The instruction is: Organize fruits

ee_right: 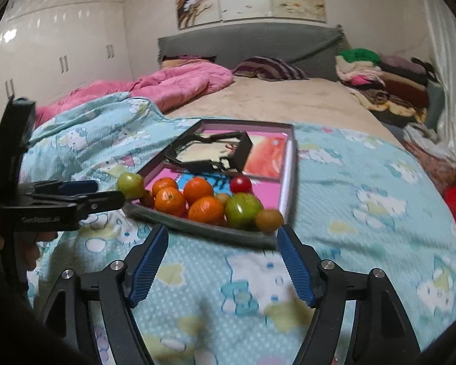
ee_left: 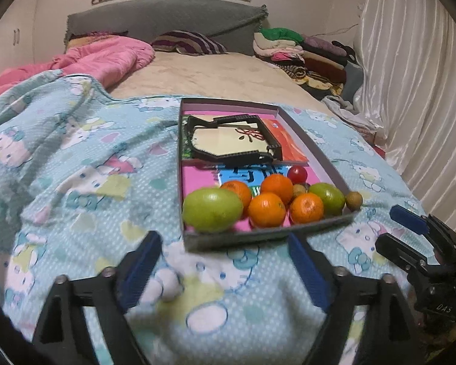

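Your left claw (ee_left: 225, 261) hangs wide open over the blue cartoon-print blanket (ee_left: 76, 158) on the bed, gripping nothing, and straight ahead of its fingertips sits the shallow box (ee_left: 258, 237), its near rim just beyond the blue pads. Inside that near end the fruit is bunched together: a big green fruit (ee_left: 212, 209) ahead of the left finger, four oranges (ee_left: 267, 210) clustered in the middle, a second green fruit (ee_left: 327, 198) ahead of the right finger, a red cherry tomato (ee_left: 297, 174) behind them, and a small brown fruit (ee_left: 354, 200) right at the box's corner. Farther in, a black frame (ee_left: 234, 140) lies over pink and orange books. Your right claw (ee_right: 222, 261) is also spread wide and empty, hovering above the blanket with the box rim just beyond its tips; the brown fruit (ee_right: 269, 220) sits nearly in line with its right finger. From the left wrist view, the right claw shows off to the right, beside the box.
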Demonstrator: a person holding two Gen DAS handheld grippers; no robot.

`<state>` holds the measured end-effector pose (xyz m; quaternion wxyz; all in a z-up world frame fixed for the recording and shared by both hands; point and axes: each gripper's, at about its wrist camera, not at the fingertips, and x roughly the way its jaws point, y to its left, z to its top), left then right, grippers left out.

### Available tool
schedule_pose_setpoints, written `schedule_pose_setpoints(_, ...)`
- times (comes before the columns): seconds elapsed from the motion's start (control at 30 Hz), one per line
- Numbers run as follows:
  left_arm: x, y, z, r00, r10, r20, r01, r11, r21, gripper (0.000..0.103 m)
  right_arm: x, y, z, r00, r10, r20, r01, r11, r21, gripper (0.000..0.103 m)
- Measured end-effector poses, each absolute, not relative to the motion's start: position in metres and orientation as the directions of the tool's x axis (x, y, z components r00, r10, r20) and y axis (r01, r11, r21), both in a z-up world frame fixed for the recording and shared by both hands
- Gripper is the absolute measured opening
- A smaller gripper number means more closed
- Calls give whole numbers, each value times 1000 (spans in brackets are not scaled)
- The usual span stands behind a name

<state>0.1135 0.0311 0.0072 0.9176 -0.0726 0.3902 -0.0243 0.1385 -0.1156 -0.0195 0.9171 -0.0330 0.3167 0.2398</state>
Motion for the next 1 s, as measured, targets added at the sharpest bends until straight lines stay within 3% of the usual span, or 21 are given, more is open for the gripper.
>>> schedule_pose_setpoints(0.33, 63, 15, -6, 709, -47, -704, -89, 984, -155, 101, 103, -129, -36, 706, 372, -603, -363, 921, 143, 81)
schedule_pose_setpoints(1.0, 50, 6, -13, 690, -23, -723, -99, 987, -126, 101, 84, -114, -51, 687, 362, -630, -378, 919, 115, 81)
